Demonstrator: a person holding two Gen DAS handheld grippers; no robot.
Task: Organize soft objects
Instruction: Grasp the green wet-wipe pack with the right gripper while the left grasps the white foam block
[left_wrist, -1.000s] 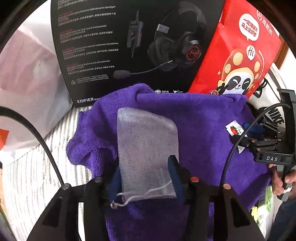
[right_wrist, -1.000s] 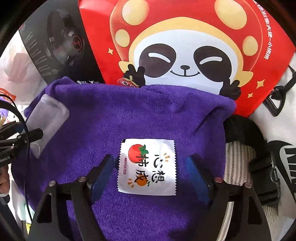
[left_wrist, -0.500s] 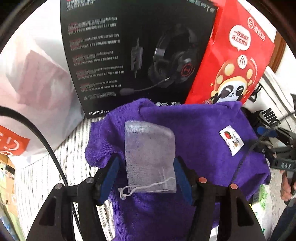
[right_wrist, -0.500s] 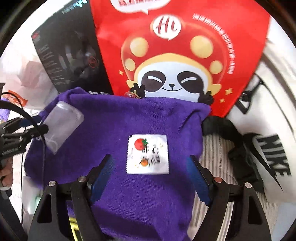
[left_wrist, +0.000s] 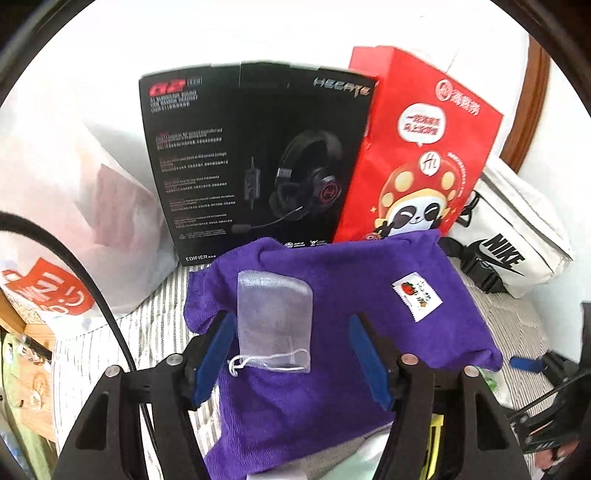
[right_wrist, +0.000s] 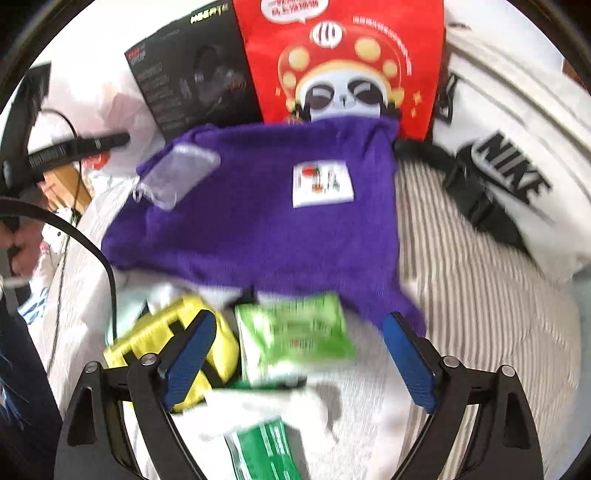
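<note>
Purple terry towel (left_wrist: 343, 332) lies flat on striped bedding (right_wrist: 472, 295), mesh drawstring pouch (left_wrist: 273, 325) and white sachet (left_wrist: 417, 297) atop. Left gripper (left_wrist: 291, 354) and right gripper (right_wrist: 299, 358) both spread, empty. Right view blurred; towel's near edge hidden.

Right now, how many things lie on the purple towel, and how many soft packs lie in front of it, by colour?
On the purple towel:
Clear mesh pouch: 1
White sachet: 1
In front:
Yellow pack: 1
Green packs: 2
Total: 5

Beyond the right fingers (right_wrist: 408, 360), a striped bed (right_wrist: 461, 280) carries a purple towel (right_wrist: 258, 221), a white Nike bag (right_wrist: 517, 155), and a green packet (right_wrist: 295, 336) between them.
</note>
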